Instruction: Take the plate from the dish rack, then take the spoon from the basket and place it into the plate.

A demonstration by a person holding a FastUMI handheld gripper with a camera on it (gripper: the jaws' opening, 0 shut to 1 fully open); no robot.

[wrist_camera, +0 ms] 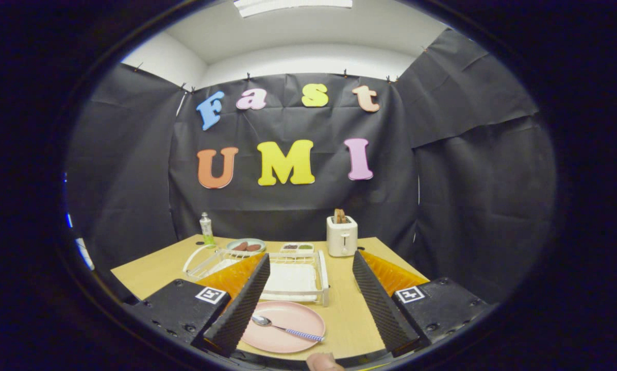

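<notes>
A pink plate (287, 327) lies on the wooden table between my fingers, near the front edge. A spoon (286, 328) with a metal bowl and a blue-white handle rests across it. My gripper (308, 299) is open and holds nothing; its ribbed black fingers (244, 304) stand wide apart on either side of the plate. Just beyond the plate stands the white dish rack (295, 281), with a white wire basket (205, 260) at its left.
At the back of the table (349, 314) are a white toaster (342, 236) with toast, a small bottle (206, 229), a green plate (246, 245) with brown food, and a small divided tray (297, 248). A fingertip (322, 362) shows at the front edge.
</notes>
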